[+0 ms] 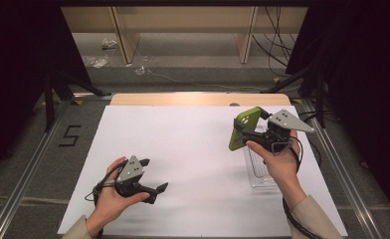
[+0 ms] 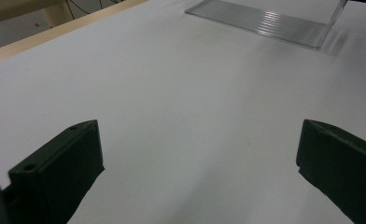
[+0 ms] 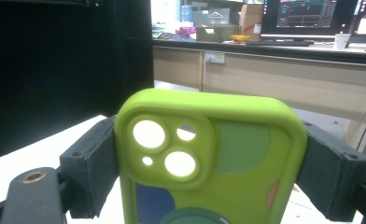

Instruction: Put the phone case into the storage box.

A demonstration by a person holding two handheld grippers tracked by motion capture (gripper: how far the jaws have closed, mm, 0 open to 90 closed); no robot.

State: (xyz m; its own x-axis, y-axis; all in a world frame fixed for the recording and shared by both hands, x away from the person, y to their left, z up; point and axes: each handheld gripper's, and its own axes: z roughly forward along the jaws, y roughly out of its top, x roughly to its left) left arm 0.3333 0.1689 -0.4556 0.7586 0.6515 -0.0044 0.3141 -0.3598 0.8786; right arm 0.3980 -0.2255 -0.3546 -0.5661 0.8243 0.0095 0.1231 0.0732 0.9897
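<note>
From above, the right gripper [image 1: 243, 130] squeezes a green phone case [image 1: 243, 127]. Its own view shows camera holes [image 3: 165, 149]. The left gripper [image 1: 152, 175] is wide open, holding nothing.

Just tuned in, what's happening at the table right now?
A person works with two hand-held grippers over a white table. The right gripper is clamped on a green phone case, holding it up off the table above a clear plastic stand. The left gripper is open, holds nothing and sits low over the white surface near the front.
</note>
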